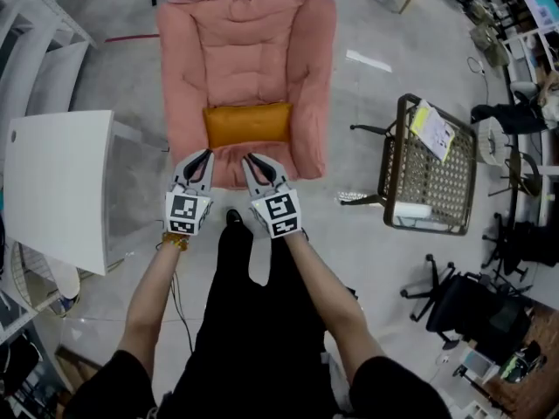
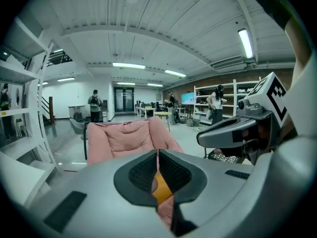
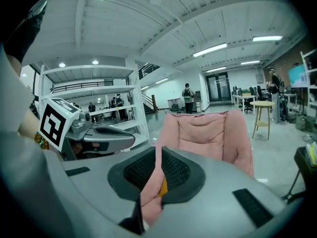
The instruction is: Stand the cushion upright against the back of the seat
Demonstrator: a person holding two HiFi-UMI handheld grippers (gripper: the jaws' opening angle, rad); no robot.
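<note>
I hold the left gripper point(image 1: 206, 155) and right gripper point(image 1: 250, 159) low at the armchair's front edge, jaws pressed together on nothing, probably lined up for the cushion's near edge. The orange cushion point(image 1: 247, 125) lies flat just ahead of both fingertips. Contact is unclear. The pink seat back point(image 1: 244, 33) is well beyond.

Orange cushion point(image 1: 247, 124), pink seat point(image 1: 247, 46), seemingly woven brown chair point(image 1: 430, 182).
</note>
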